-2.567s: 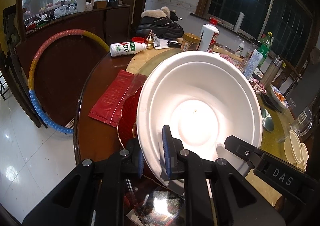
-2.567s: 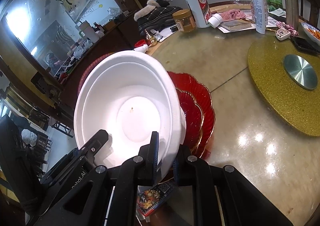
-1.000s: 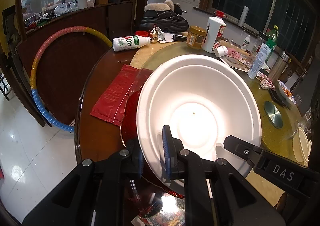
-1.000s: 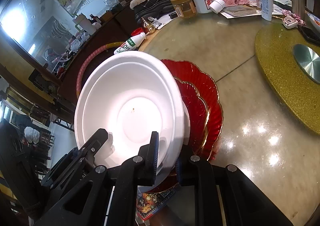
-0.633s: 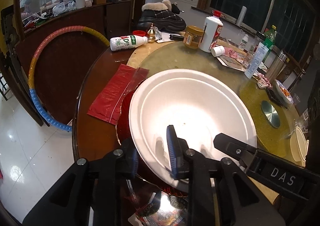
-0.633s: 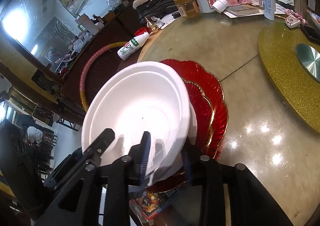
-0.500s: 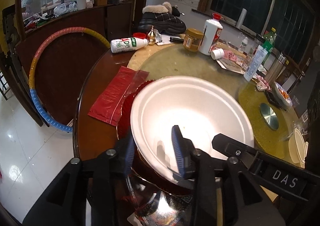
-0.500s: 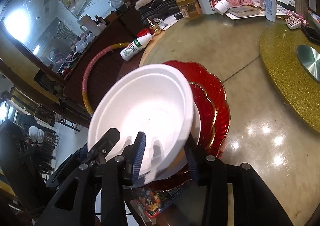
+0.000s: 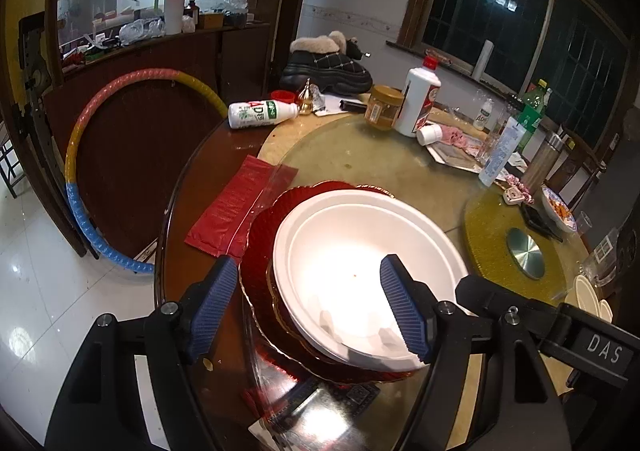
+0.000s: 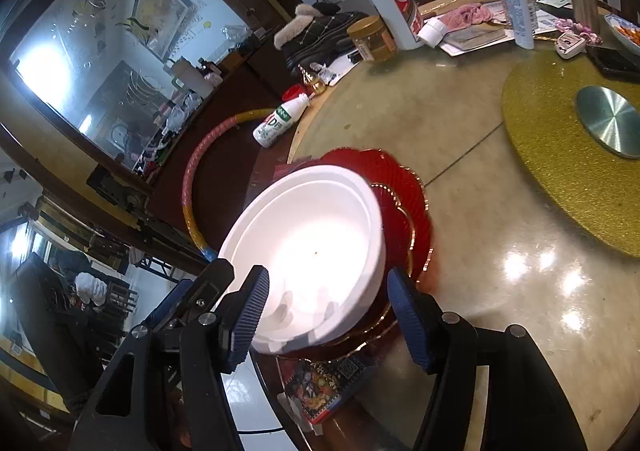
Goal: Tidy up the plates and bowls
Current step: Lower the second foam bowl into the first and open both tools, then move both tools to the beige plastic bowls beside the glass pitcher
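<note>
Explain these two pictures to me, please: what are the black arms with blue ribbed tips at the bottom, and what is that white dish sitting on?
There is no robot here. A person holds hand-held tongs in each hand, and a small wide-angle camera on each looks forward along its two fingers, hence the curved pictures. One picture is from the left tongs, the other from the right tongs; the blue ribbed pieces are their gripping pads.

Both look at a round glass-topped table. On it a wide white foam bowl sits on a stack of scalloped red glass plates. Farther back are a lying white milk bottle, a white liquor bottle with a red cap and a gold glittery turntable.

Nothing is held: both pairs of jaws are opening, their pads clear of the bowl's rim.
</note>
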Tool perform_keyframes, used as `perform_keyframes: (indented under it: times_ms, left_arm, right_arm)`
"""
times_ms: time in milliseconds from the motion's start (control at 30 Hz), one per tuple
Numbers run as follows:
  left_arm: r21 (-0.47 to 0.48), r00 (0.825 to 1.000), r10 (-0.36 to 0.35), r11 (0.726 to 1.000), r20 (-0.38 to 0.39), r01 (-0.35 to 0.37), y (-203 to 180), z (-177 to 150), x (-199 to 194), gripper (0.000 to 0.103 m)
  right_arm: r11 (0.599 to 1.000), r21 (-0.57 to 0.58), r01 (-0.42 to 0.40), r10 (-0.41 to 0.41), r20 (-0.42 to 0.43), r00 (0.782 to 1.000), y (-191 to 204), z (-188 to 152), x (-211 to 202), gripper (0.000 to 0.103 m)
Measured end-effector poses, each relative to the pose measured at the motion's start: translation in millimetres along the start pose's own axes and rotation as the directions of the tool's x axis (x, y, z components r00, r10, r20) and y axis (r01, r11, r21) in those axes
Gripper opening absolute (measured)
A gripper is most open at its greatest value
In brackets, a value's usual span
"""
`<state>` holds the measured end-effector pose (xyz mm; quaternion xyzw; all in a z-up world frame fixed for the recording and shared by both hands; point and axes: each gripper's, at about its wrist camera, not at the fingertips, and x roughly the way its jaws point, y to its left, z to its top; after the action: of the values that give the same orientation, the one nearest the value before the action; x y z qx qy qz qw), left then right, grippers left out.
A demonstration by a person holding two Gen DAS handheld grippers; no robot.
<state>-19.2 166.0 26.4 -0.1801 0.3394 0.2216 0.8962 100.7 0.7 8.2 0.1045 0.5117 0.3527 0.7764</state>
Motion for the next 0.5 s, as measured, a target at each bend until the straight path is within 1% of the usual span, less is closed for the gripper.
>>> perform_keyframes:
  times_ms: [133,200,233,267,300,333,400,500]
  left_arm:
    - [-0.015,0.998,0.000,1.000,0.055,0.001,-3,1,-16,0.074]
    - [-0.030,0.995,-0.008,0.999,0.103,0.011,-4,1,-27,0.074]
    - [-0.037,0.992,-0.018,0.999,0.129,0.023,-5,1,-32,0.075]
    - [-0.043,0.987,-0.039,0.998,0.154,0.046,-8,1,-38,0.080]
    - [-0.048,0.984,-0.056,0.997,0.169,0.065,-11,1,-41,0.083]
    - [-0.049,0.981,-0.070,0.996,0.179,0.079,-15,1,-43,0.083]
    - [-0.015,0.978,-0.104,0.994,0.179,0.108,-30,0,-45,0.083]
    - [0.064,0.979,-0.145,0.989,0.144,0.137,-61,-4,-40,0.083]
  right_arm:
    - [0.998,0.035,-0.044,0.043,0.022,0.999,-11,0,-14,0.064]
    - [0.998,0.045,-0.053,0.052,0.033,0.998,-15,0,-21,0.065]
    - [0.997,0.046,-0.056,0.054,0.041,0.998,-18,-1,-26,0.067]
    - [0.997,0.045,-0.059,0.057,0.049,0.997,-21,-2,-31,0.069]
    - [0.997,0.045,-0.060,0.058,0.055,0.997,-23,-2,-35,0.070]
    - [0.997,0.050,-0.061,0.058,0.067,0.996,-29,-3,-42,0.071]
    - [0.996,0.060,-0.066,0.061,0.084,0.995,-40,-4,-54,0.071]
    - [0.994,0.091,-0.057,0.046,0.120,0.992,-64,-6,-76,0.071]
